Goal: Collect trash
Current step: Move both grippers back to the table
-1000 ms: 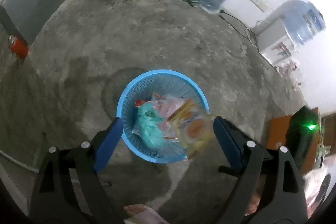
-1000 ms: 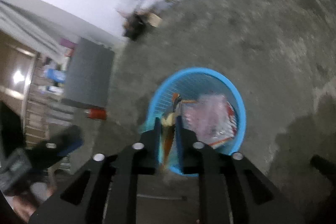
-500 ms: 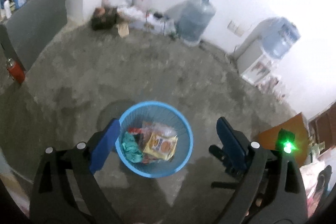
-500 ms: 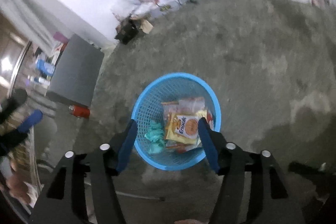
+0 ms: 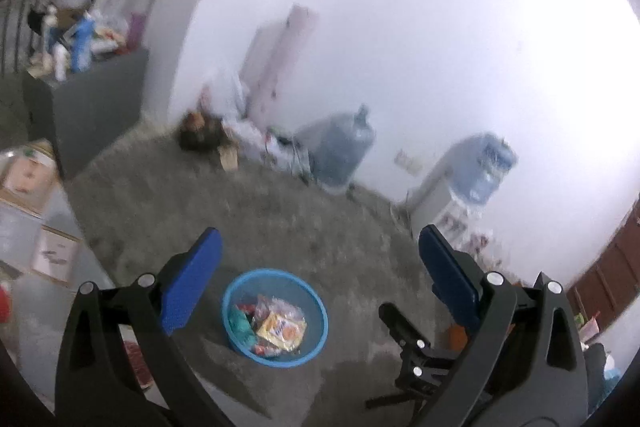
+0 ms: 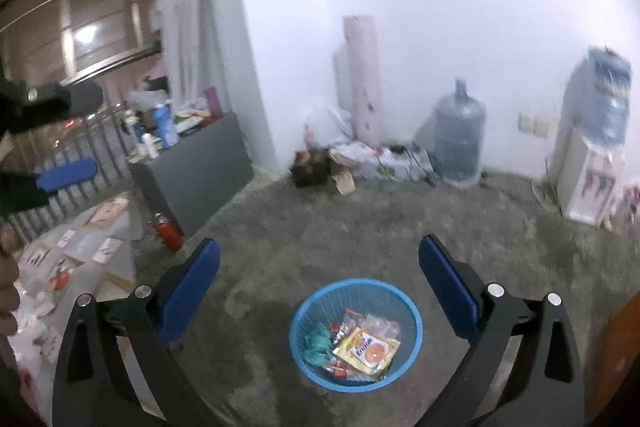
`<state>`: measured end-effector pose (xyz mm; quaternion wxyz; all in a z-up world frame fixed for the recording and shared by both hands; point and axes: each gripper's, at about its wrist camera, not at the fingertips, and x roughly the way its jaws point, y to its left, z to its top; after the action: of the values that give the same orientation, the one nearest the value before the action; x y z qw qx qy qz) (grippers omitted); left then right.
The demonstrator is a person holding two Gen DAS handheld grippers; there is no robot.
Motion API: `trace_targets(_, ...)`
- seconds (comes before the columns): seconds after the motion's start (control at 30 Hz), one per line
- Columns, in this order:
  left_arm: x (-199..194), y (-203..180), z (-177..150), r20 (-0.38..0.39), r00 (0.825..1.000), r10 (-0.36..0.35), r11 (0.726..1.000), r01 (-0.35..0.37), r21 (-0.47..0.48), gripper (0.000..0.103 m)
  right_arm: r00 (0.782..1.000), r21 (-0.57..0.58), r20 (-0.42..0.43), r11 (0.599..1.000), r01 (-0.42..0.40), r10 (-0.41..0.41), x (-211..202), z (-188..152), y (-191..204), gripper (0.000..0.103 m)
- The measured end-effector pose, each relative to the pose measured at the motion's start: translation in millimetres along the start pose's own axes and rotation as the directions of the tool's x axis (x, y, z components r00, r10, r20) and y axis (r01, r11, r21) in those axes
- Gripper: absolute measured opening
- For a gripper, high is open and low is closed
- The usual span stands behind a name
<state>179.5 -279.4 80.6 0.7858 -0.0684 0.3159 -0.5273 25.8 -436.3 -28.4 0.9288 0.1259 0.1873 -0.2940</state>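
Gaping wide with nothing between its blue pads, the left gripper (image 5: pixel 318 259) hangs high above the concrete floor (image 5: pixel 280 211); the right gripper (image 6: pixel 319 269) is spread just as far, also empty. Below the left gripper, at about 6 o'clock in its view, stands the blue basket (image 5: pixel 318 311) holding a yellow snack packet (image 5: pixel 281 330), a teal crumpled bag (image 5: pixel 240 323) and clear wrappers (the picture is blurred). In the right wrist view the basket sits at 5 o'clock. Farther out, a water jug (image 6: pixel 459 137) stands against the white wall at 1 o'clock, a water dispenser (image 6: pixel 588 163) at 3 o'clock, and a red can (image 6: pixel 168 233) near the grey cabinet (image 6: pixel 192 175) at 9 o'clock.
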Motion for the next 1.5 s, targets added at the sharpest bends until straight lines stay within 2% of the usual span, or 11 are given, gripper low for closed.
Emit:
trace_targets(0.17,-76.5,5.7,-0.3,0.160,0.986,0.051,0.999,-0.052,0.005,0.094,0.995,-0.028,0.071,0.997,-0.075,0.077,-38.9,6.4,33.7,0.097)
trace_targets(0.3,-140.7,11.8,-5.1,0.303,0.949,0.089,0.996,-0.086,-0.020,0.094,0.987,-0.020,0.098,0.992,-0.126,0.128,-65.8,5.9,60.3,0.097)
trace_targets(0.47,-225.5,21.4,-18.5,0.491,0.844,0.216,0.976,-0.177,-0.125,0.094,0.973,-0.002,0.120,0.980,-0.199,0.198,-90.9,8.4,93.7,0.097)
trace_targets(0.53,-255.1,26.9,-26.0,0.524,0.778,0.347,0.938,-0.280,-0.204,0.094,0.966,0.020,0.119,0.972,-0.233,0.229,-99.5,8.9,106.6,0.097)
trace_targets(0.57,-266.2,30.8,-31.4,0.534,0.758,0.375,0.927,-0.298,-0.228,0.094,0.961,0.031,0.118,0.966,-0.255,0.250,-104.2,9.1,112.8,0.097)
trace_targets(0.7,-308.4,43.7,-47.3,0.542,0.703,0.461,0.888,-0.368,-0.277,0.094,0.940,-0.003,0.146,0.951,-0.311,0.308,-122.2,4.7,138.5,0.097)
trace_targets(0.8,-333.7,52.1,-62.5,0.519,0.683,0.513,0.858,-0.426,-0.288,0.094,0.933,-0.033,0.133,0.942,-0.333,0.335,-128.2,-1.3,152.9,0.097)
trace_targets(1.0,-385.3,79.8,-106.2,0.418,0.676,0.606,0.794,-0.542,-0.275,0.094,0.919,-0.080,0.076,0.921,-0.380,0.386,-128.3,-10.8,163.0,0.097)
trace_targets(1.13,-409.4,105.4,-145.4,0.308,0.675,0.671,0.742,-0.614,-0.271,0.094,0.892,-0.053,-0.041,0.891,-0.452,0.450,-112.9,-19.9,164.0,0.097)
trace_targets(1.3,-412.1,129.1,-192.7,0.174,0.730,0.661,0.746,-0.612,-0.262,0.094,0.848,-0.058,-0.185,0.856,-0.514,0.497,-95.8,-42.1,179.6,0.097)
trace_targets(1.5,-367.9,136.9,-215.7,0.061,0.812,0.581,0.800,-0.556,-0.226,0.094,0.792,-0.064,-0.322,0.823,-0.564,0.518,-78.1,-67.7,202.4,0.088)
